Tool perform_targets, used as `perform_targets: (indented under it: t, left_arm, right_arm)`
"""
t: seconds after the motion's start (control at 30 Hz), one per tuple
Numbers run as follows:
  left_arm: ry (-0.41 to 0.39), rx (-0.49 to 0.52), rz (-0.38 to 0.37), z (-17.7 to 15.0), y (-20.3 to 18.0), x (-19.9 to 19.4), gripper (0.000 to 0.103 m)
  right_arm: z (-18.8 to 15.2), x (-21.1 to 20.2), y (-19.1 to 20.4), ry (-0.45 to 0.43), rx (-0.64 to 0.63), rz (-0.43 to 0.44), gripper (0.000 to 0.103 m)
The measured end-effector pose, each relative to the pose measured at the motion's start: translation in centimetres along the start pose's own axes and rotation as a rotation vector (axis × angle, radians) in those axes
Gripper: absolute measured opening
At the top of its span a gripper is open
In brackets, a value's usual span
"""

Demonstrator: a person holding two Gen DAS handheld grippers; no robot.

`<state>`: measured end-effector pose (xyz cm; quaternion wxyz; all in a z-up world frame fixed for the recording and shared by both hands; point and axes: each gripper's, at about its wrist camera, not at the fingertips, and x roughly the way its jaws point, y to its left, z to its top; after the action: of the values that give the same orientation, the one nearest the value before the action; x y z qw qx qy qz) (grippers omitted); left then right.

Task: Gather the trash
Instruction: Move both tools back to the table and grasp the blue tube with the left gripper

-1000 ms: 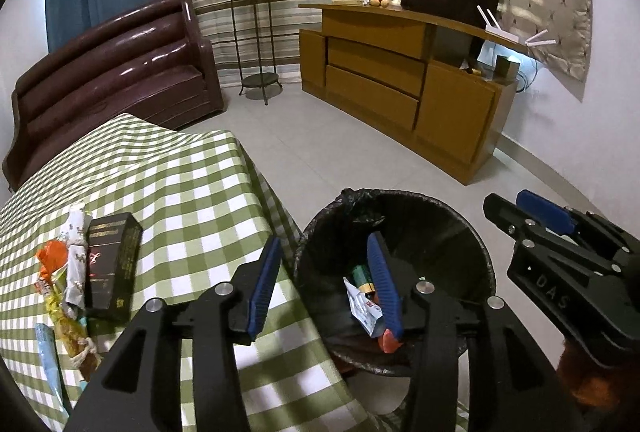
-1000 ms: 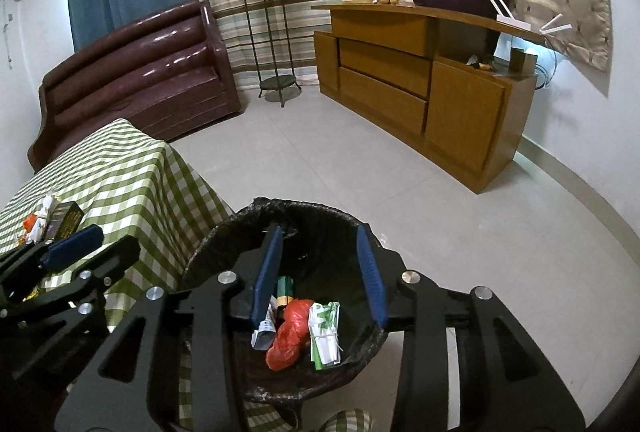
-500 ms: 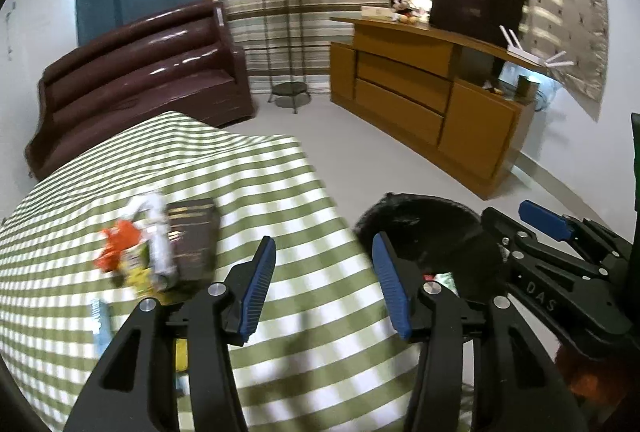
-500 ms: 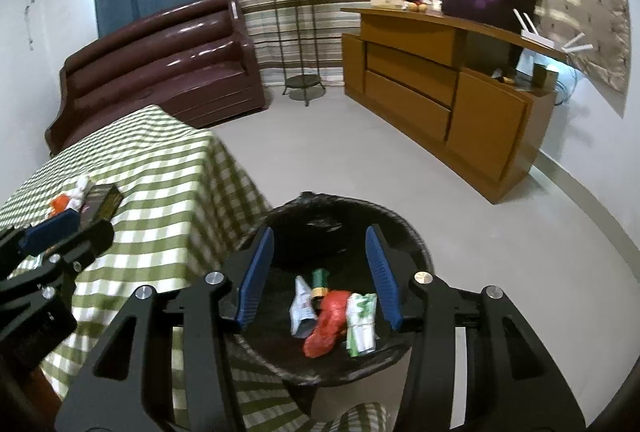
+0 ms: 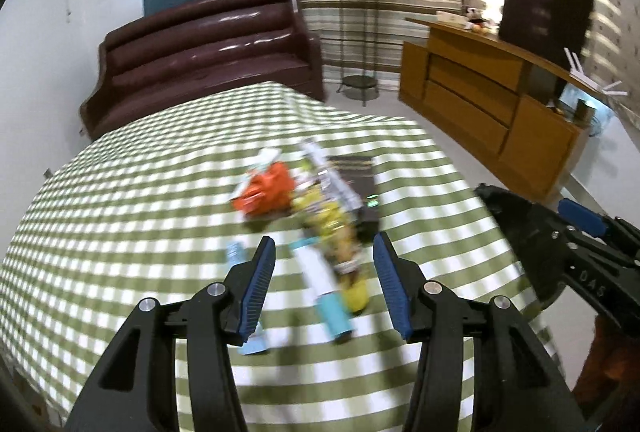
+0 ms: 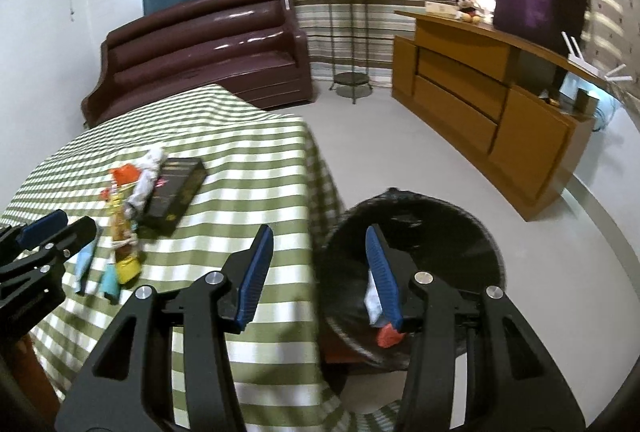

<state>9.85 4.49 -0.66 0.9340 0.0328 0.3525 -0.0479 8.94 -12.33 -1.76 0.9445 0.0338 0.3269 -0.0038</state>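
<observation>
A pile of trash lies on the green checked tablecloth: an orange wrapper, a yellow wrapper, a white and teal tube and a black box. My left gripper is open and empty, low over the near end of the pile, with the tube between its fingers. My right gripper is open and empty over the table's edge beside the black lined trash bin, which holds a red scrap and a white wrapper. The pile also shows in the right wrist view.
A dark brown sofa stands behind the table. A wooden sideboard runs along the right wall, and a plant stand is by the curtains. Grey floor lies between the bin and the sideboard.
Both grippers have swung left from above the bin toward the table. The left one now faces the trash pile; the right one has moved to the table's edge. Both stay open.
</observation>
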Motion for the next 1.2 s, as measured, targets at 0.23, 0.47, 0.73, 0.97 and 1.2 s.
perform_targets:
  t: [0.23,0.47,0.73,0.97,1.2]
  left_arm:
    - [0.061,-0.042,0.046,-1.4,3.3,1.3,0.051]
    - [0.136,-0.067,0.045,-2.1,4.8,3.2,0.051]
    - [0.175,-0.078,0.018,-2.4,5.3,4.1,0.04]
    - [0.16,-0.08,-0.001,-2.6,6.3,3.8,0.018]
    - [0.138,-0.098,0.001,-2.5,7.0,3.3,0.017]
  right_arm:
    - [-0.2,0.3,3.3,0.015,-0.037,0.046,0.047]
    - [-0.4,0.9,5.4,0.032,-0.061,0.073,0.047]
    - [-0.6,1.4,6.9,0.051,-0.074,0.093,0.047]
    - [-0.7,1.5,8.1,0.058,-0.092,0.115,0.047]
    - [-0.6,1.5,9.9,0.06,-0.118,0.146,0.047]
